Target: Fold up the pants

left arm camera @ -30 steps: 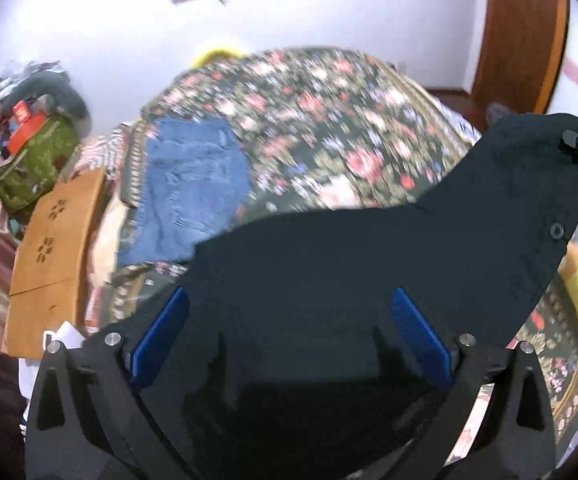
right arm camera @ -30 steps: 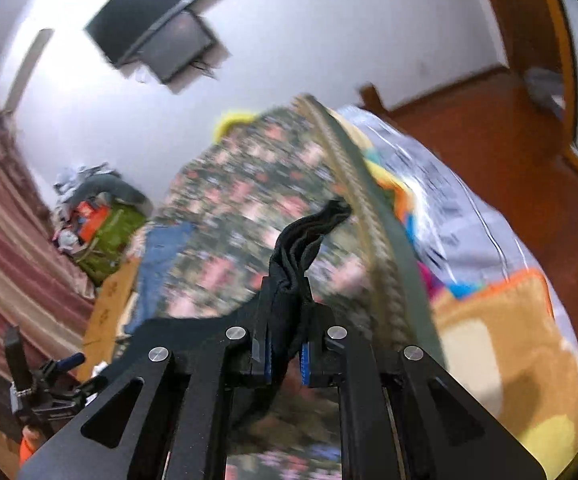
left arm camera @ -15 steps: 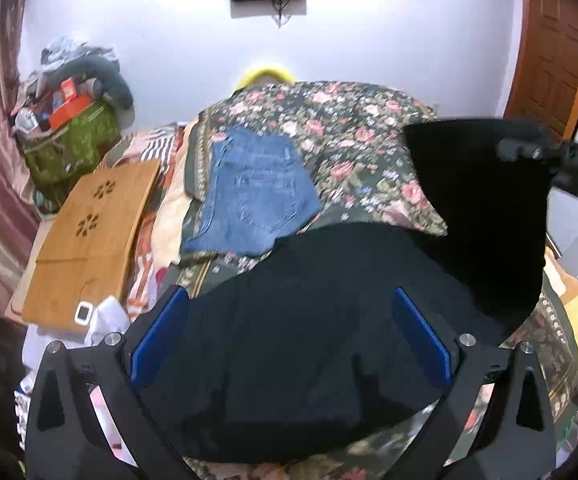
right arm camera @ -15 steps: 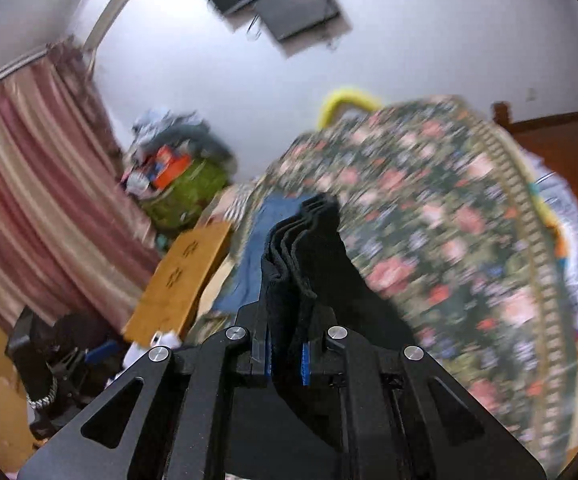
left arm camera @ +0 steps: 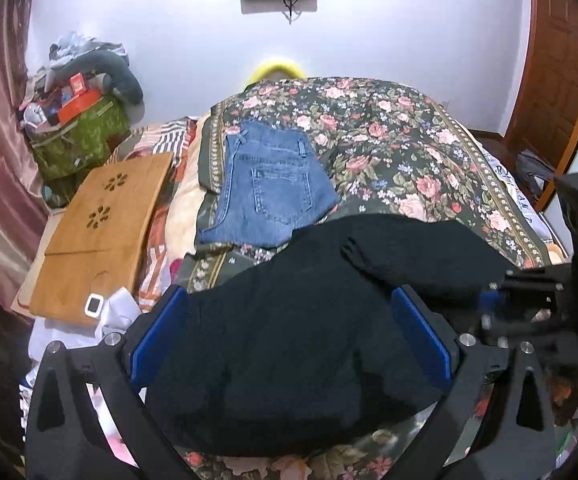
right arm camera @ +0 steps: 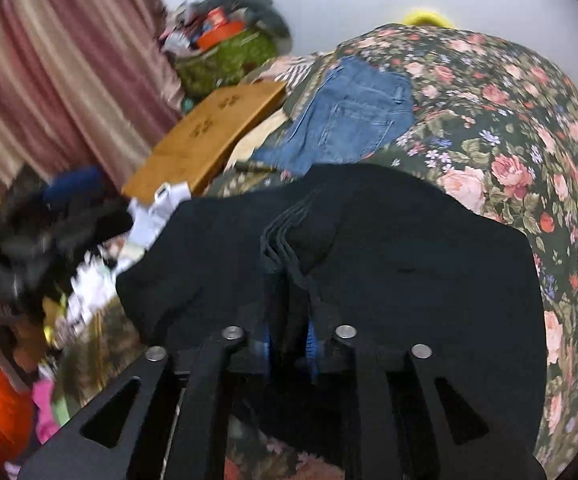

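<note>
Black pants (left arm camera: pixel 309 332) lie folded on the floral bedspread (left arm camera: pixel 389 140), near its front edge. My left gripper (left arm camera: pixel 289 340) is open, its blue pads either side of the pants and just above them, holding nothing. My right gripper (right arm camera: pixel 289 344) is shut on a bunched edge of the black pants (right arm camera: pixel 389 264), and it has laid that part over the rest. The right gripper also shows at the right in the left wrist view (left arm camera: pixel 529 300).
Folded blue jeans (left arm camera: pixel 273 188) lie on the bedspread behind the black pants. A wooden lap board (left arm camera: pixel 101 232) lies at the left with a small white device (left arm camera: pixel 95 304). A cluttered green bag (left arm camera: pixel 77 136) and a curtain (right arm camera: pixel 69 72) are at the far left.
My right gripper has carried the lifted end of the black pants down and to the left, folding it over the rest. The left gripper has stayed open over the pants.
</note>
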